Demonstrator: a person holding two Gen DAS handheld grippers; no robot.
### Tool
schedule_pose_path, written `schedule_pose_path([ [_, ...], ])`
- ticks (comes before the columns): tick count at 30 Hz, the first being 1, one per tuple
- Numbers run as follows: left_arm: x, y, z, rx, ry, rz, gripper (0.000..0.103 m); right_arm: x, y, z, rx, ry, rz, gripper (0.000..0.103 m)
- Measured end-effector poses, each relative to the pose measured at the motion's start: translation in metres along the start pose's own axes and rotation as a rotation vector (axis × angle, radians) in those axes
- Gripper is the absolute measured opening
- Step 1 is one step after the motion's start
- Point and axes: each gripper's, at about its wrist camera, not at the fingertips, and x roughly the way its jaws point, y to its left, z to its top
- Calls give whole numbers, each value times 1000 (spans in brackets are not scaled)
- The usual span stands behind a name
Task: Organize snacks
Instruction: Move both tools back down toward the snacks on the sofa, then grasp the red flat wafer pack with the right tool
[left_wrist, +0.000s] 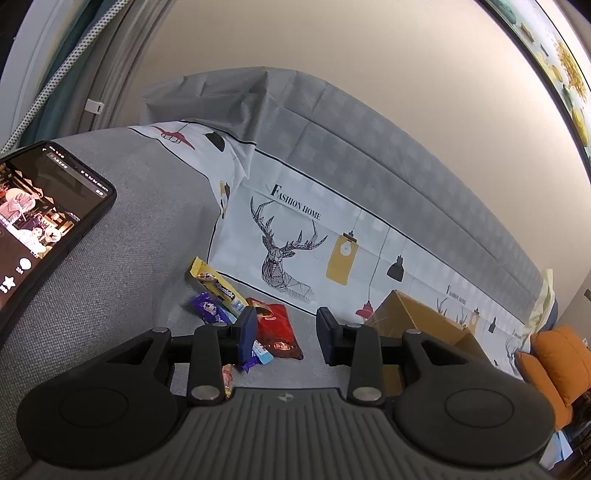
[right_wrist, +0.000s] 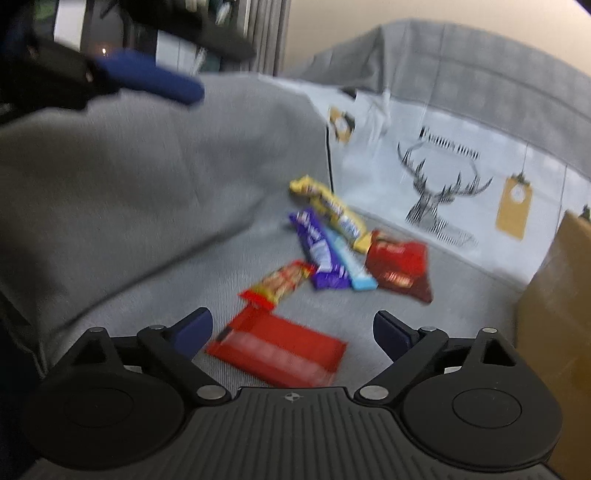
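Observation:
Several snack packets lie on the grey sofa seat: a yellow bar (right_wrist: 328, 206), a purple bar (right_wrist: 317, 251), a light blue bar (right_wrist: 351, 266), a red bag (right_wrist: 400, 266), a red-and-yellow bar (right_wrist: 280, 282) and a flat red packet (right_wrist: 277, 352). My right gripper (right_wrist: 291, 325) hovers just above the flat red packet with its jaws wide apart and nothing gripped. My left gripper (left_wrist: 287, 334) is open and empty, over the red bag (left_wrist: 275, 332) and beside the purple bar (left_wrist: 210, 308) and the yellow bar (left_wrist: 214, 282). The right wrist view is blurred.
A brown cardboard box (left_wrist: 413, 321) stands on the seat to the right of the snacks. A lit phone (left_wrist: 44, 214) rests on the grey armrest at the left. A printed cloth (left_wrist: 295, 236) covers the backrest. Orange cushions (left_wrist: 554, 362) sit far right.

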Motion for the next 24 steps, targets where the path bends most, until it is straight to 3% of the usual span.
schedule_pose_path([
  [4, 0, 1, 0, 2, 3, 10, 41, 20, -2, -2, 37, 86, -4, 101],
  [8, 2, 0, -2, 18, 6, 19, 41, 23, -8, -5, 87, 103, 42, 98],
  [12, 5, -3, -6, 59, 19, 30, 41, 15, -5, -6, 58, 72, 64, 75],
  [15, 13, -4, -10, 94, 42, 47, 41, 5, -12, -5, 78, 30, 45, 44],
  [18, 18, -4, -10, 105, 58, 54, 41, -9, -25, -1, 138, 14, 39, 27],
  [24, 17, 3, -11, 73, 67, 60, 41, -44, -36, -2, 176, -24, 1, 12],
])
